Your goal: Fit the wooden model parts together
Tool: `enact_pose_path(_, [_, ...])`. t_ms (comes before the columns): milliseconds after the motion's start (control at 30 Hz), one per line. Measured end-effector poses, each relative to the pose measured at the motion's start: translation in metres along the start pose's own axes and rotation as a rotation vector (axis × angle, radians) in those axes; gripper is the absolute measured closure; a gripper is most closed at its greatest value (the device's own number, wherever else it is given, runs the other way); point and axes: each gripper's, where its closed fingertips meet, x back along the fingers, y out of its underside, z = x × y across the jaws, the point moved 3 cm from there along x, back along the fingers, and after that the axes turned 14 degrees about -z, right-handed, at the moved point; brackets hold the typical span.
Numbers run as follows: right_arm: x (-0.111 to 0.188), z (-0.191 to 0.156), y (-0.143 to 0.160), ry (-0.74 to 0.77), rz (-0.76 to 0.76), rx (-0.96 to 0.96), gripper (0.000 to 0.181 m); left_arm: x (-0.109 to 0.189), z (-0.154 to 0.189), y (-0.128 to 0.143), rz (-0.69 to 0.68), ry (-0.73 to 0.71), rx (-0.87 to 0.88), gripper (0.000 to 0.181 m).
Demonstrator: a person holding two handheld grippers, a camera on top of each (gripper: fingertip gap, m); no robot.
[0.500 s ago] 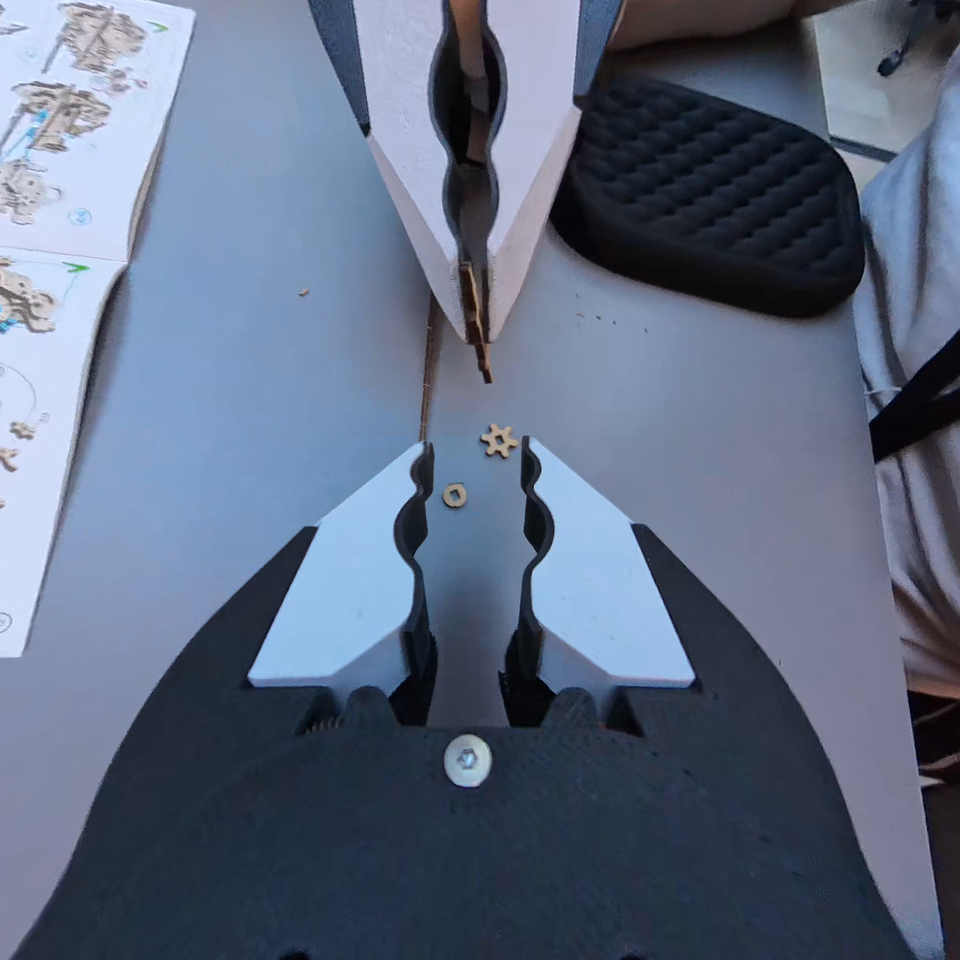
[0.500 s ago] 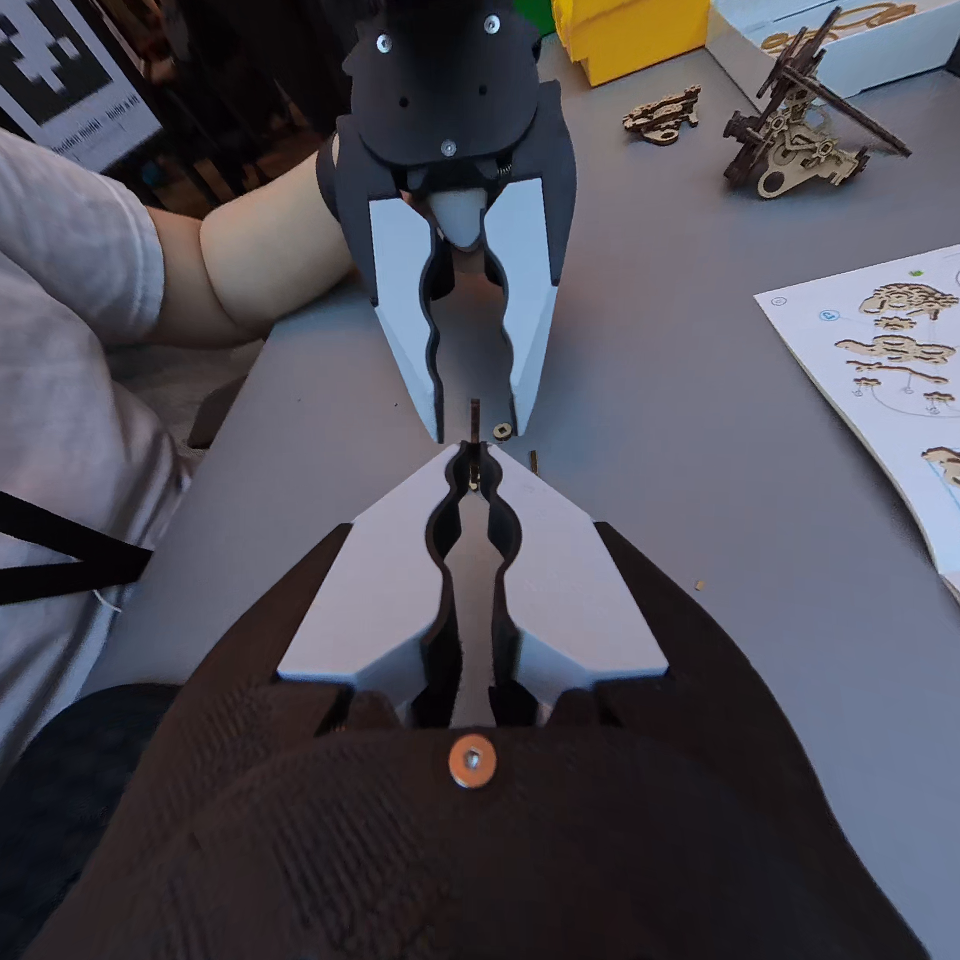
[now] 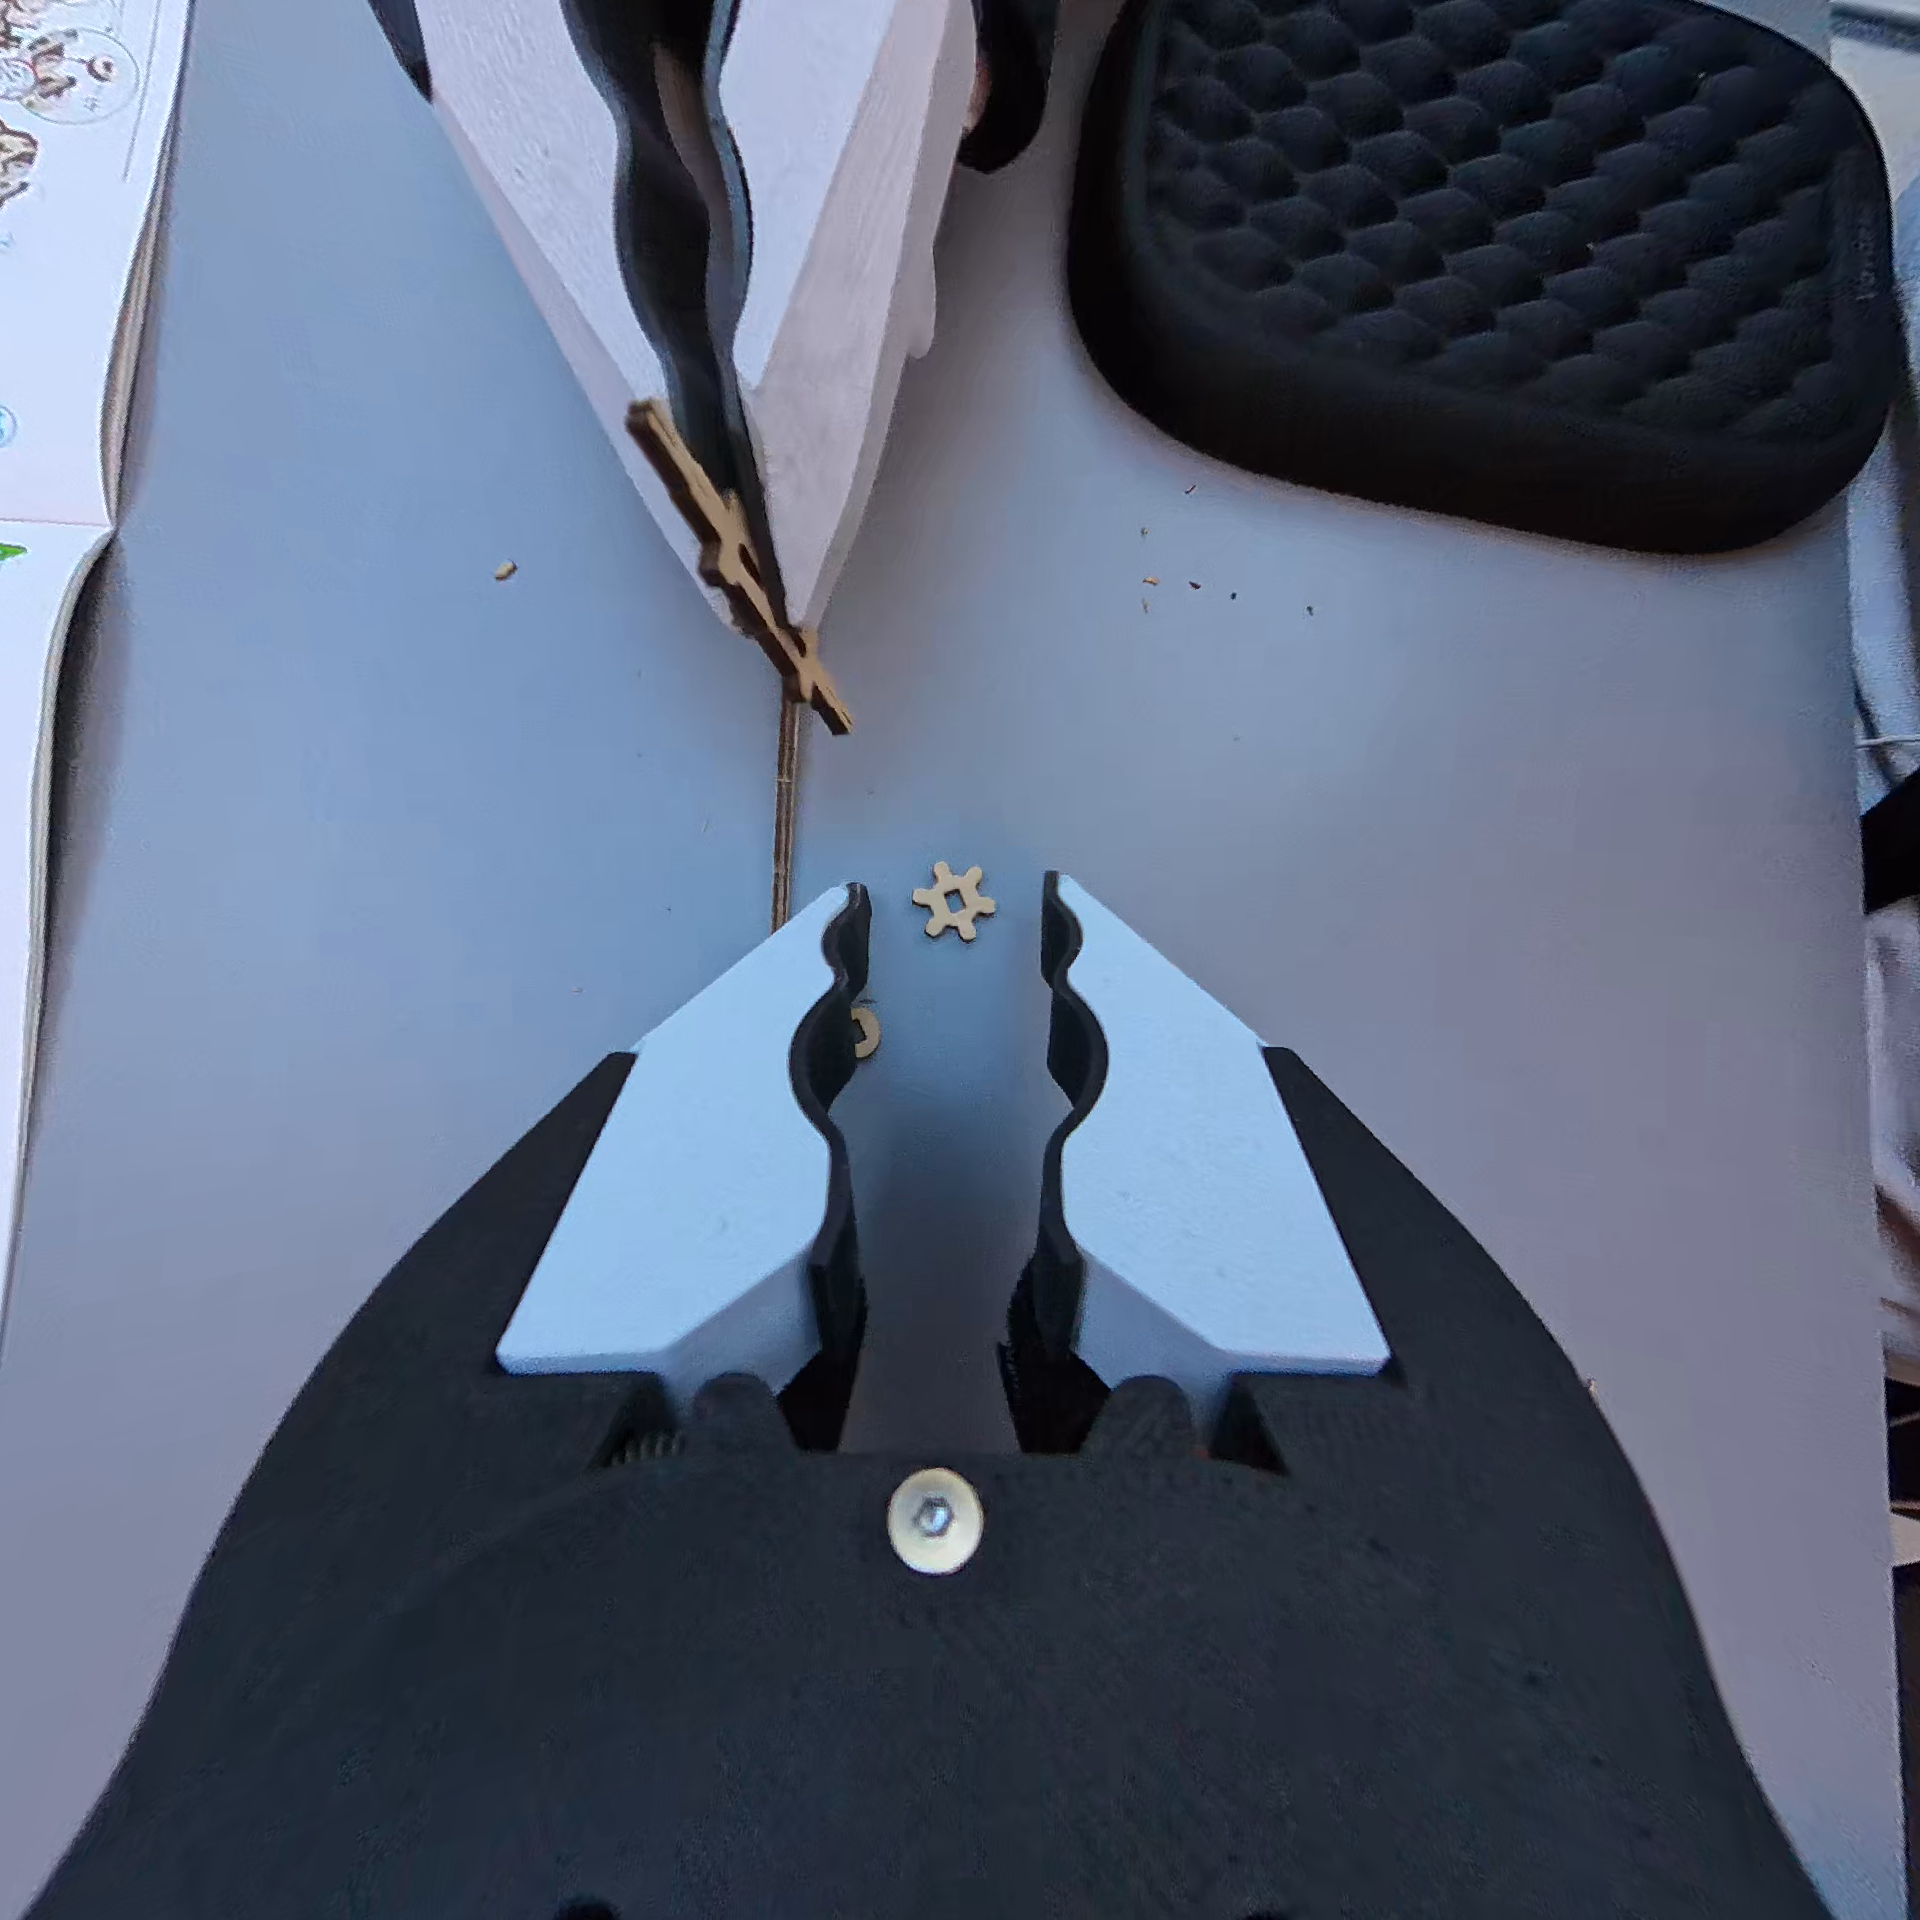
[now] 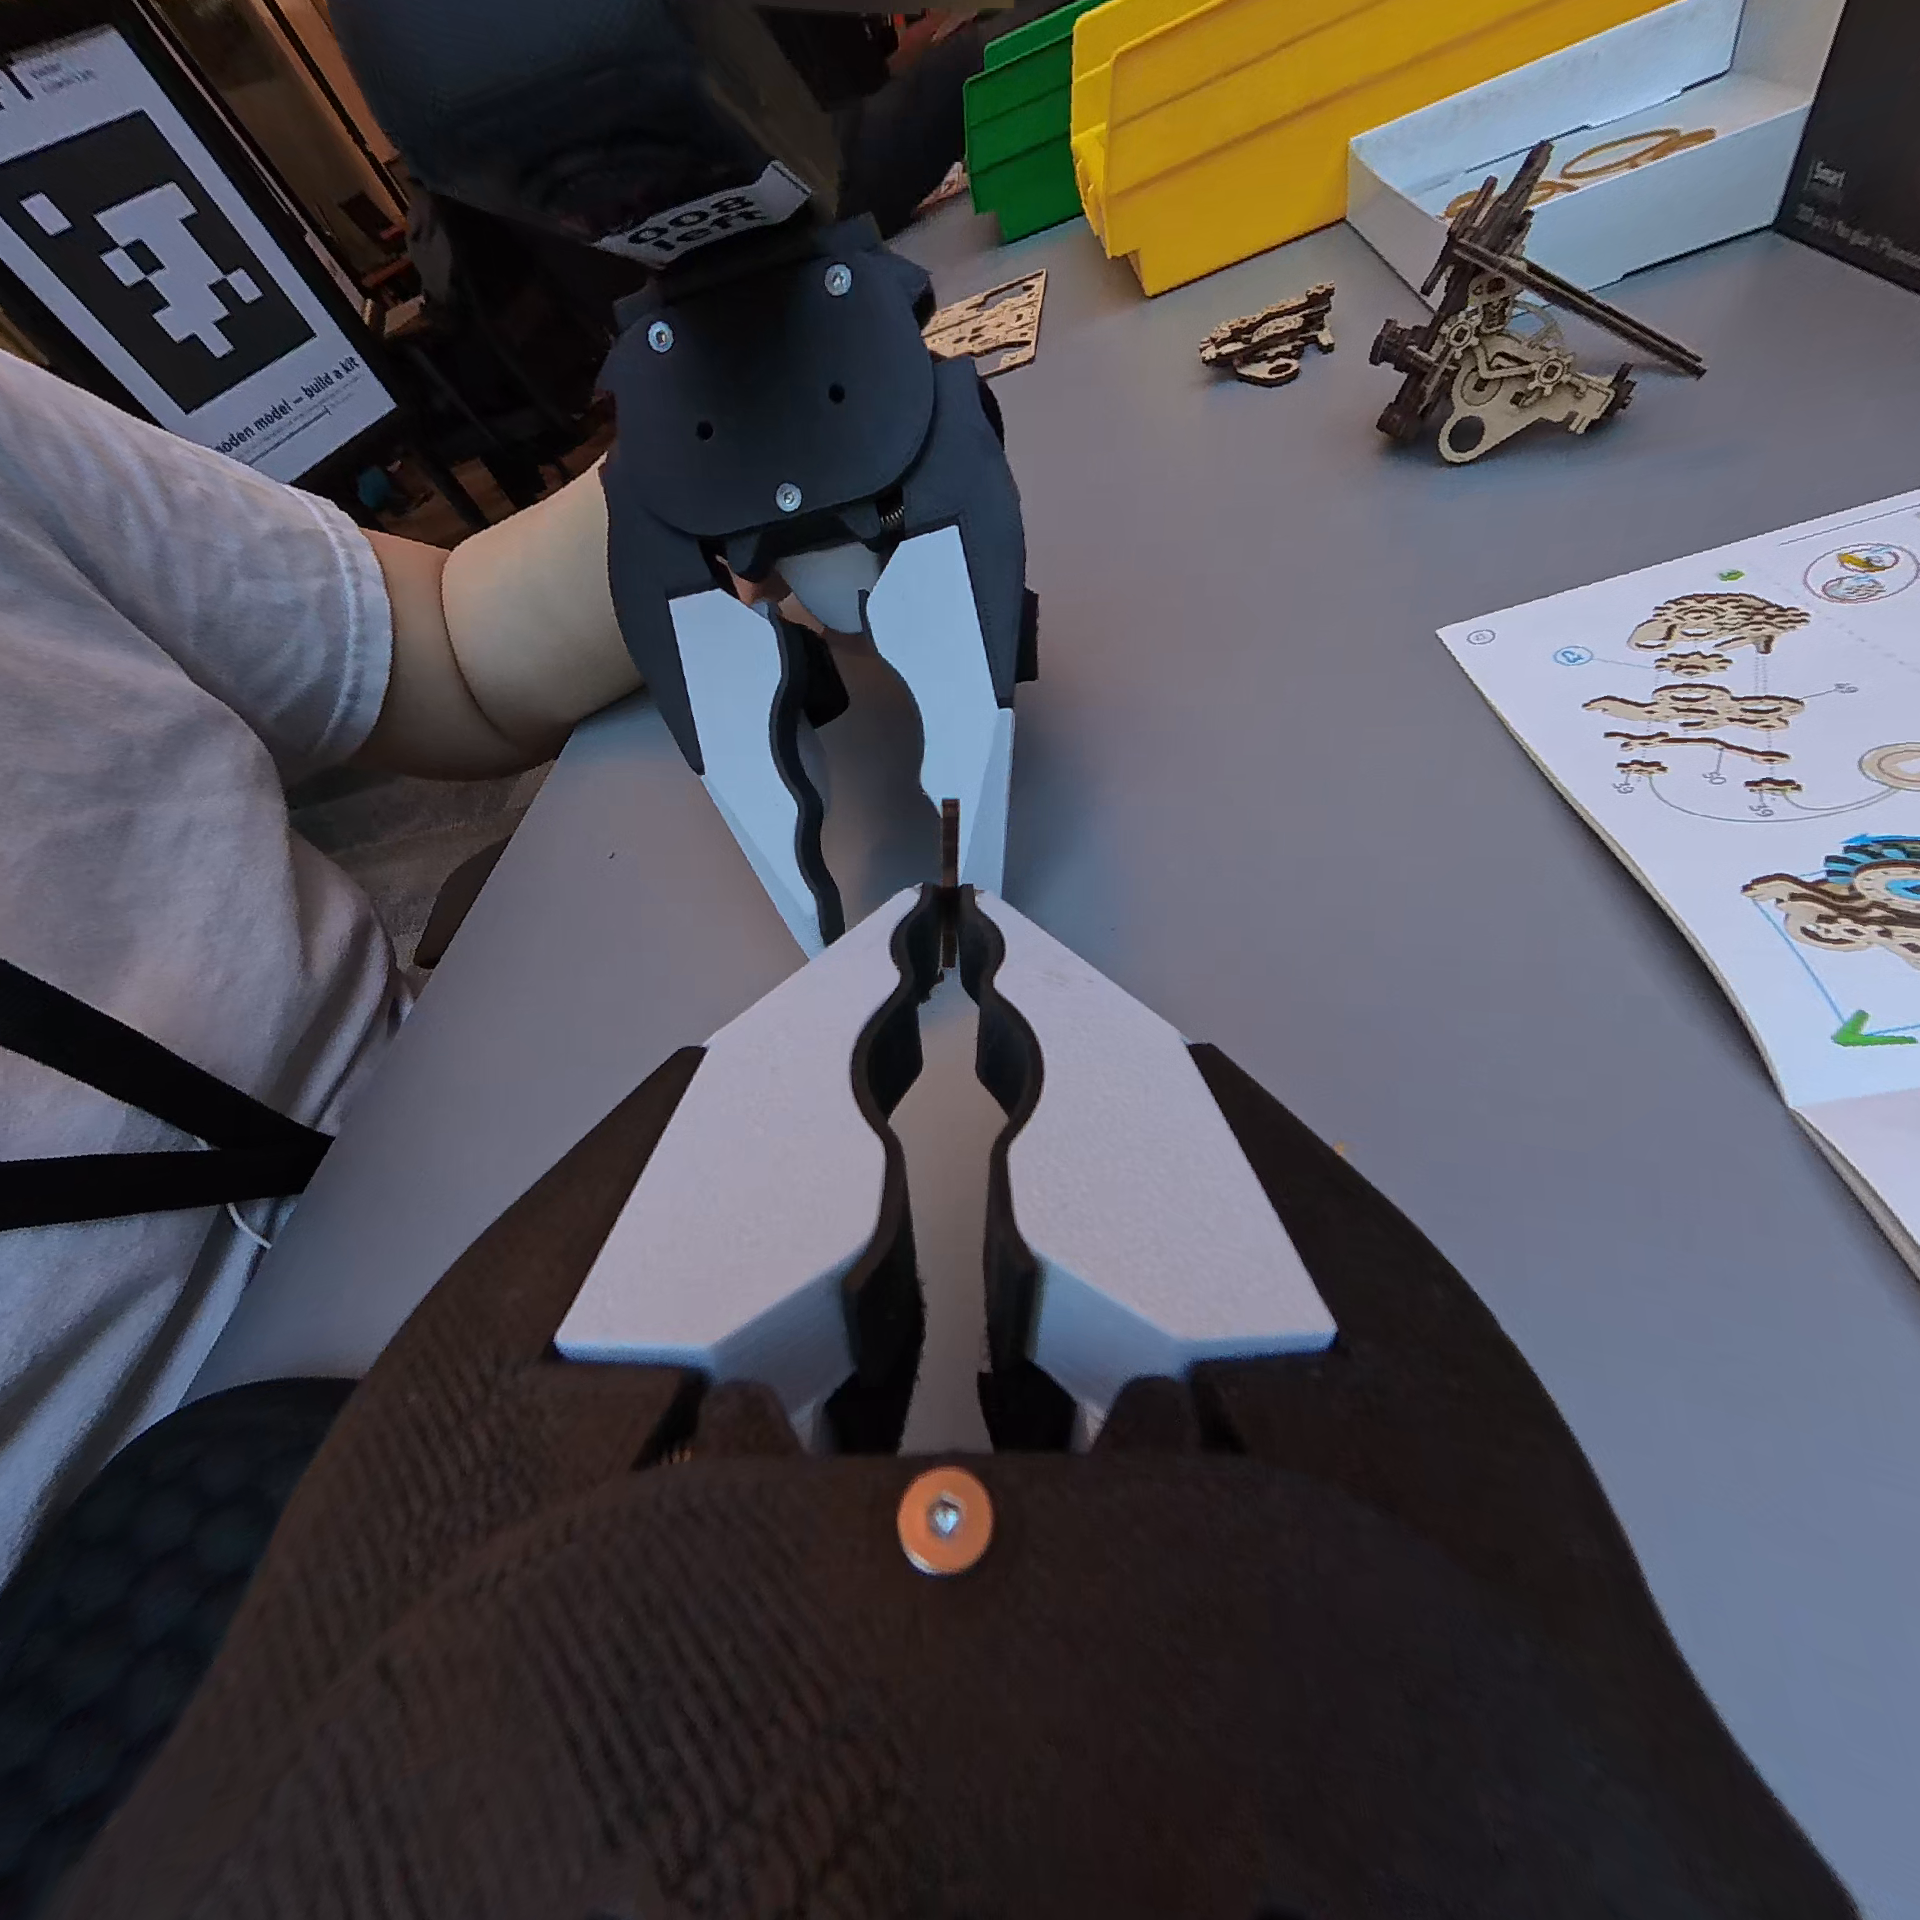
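Matt grey table point(image 3: 416, 935), wooden gear point(image 3: 954, 901), quilted black pad point(image 3: 1507, 260)

The left gripper point(image 3: 951, 904) stands with fingers apart over the grey table point(image 3: 416, 831), a small wooden gear point(image 3: 954, 901) between its tips. At twelve o'clock the right gripper point(image 3: 800, 613) pinches a notched wooden strip point(image 3: 740, 566). A black padded cushion point(image 3: 1496, 260) lies at two o'clock.

My left tool point(image 3: 951, 894) hangs low over the tabletop point(image 3: 364, 831) with its jaws spread wide and nothing between them. My right tool point(image 4: 943, 896) faces it tip to tip, jaws pinched together at the ends on a thin wooden strip point(image 4: 948, 831). My bare left forearm point(image 4: 499, 665) reaches in behind the left tool.
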Motion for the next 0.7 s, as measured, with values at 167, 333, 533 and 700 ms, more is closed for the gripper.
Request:
enact_pose_path(167, [0.004,0.004,0.0,0.001,0.015,-0.012,0.181,-0.001,0.0,0.001,-0.04,-0.094,-0.058,0.155])
enact_pose_path(333, [0.003,0.003,0.001,-0.008,0.014,-0.005,0.18,-0.002,0.0,0.0,-0.046,-0.111,-0.077,0.157])
enact_pose_path(533, [0.004,0.0,0.002,-0.004,0.017,0.024,0.181,-0.002,0.0,0.0,-0.051,-0.13,-0.107,0.168])
enact_pose_path(700, [0.009,0.001,-0.001,0.006,0.052,0.038,0.181,0.0,-0.011,0.0,-0.016,-0.129,-0.034,0.168])
